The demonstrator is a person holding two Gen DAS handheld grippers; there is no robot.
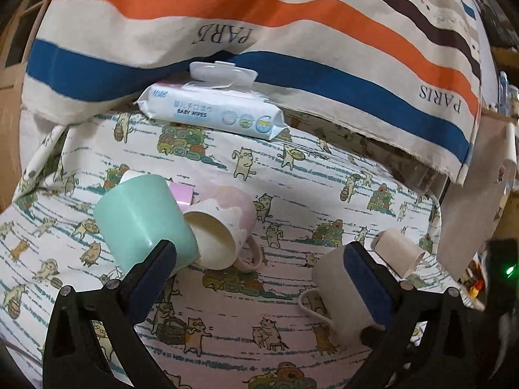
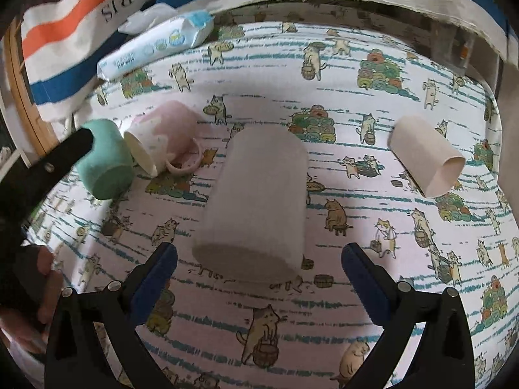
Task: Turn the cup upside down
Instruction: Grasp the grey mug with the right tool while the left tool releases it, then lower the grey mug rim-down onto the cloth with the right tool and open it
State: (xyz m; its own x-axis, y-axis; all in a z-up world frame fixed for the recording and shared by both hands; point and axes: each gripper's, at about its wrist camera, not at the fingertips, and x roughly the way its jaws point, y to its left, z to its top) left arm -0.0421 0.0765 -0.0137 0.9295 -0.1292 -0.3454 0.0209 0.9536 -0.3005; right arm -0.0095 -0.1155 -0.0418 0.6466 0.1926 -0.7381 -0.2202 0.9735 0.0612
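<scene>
The striped cloth [image 1: 227,9] hung at the back, and under it the cat-print sheet [image 2: 373,291] covered the whole surface where we worked. On the sheet, near the back, lay a wipes pack [image 1: 211,110]. The white cup [image 2: 256,204] stood in the middle in the right view, already with its bottom up as far as we could judge, though it looked blurred. Our right gripper [image 2: 259,278] was wide open just before it, touching nothing. To the left the green cup [image 1: 142,217] and the pink mug [image 1: 223,223] lay tipped against each other, the mug on its side with the mouth towards us. Our left gripper [image 1: 259,272] was open too, one finger close before the green cup. A card tube [image 2: 425,159] lay apart on the right. We judged the cups stiff, light and smooth, so a little slippery; ceramic would break if dropped. The best hold seemed across the wall, at middle height.
</scene>
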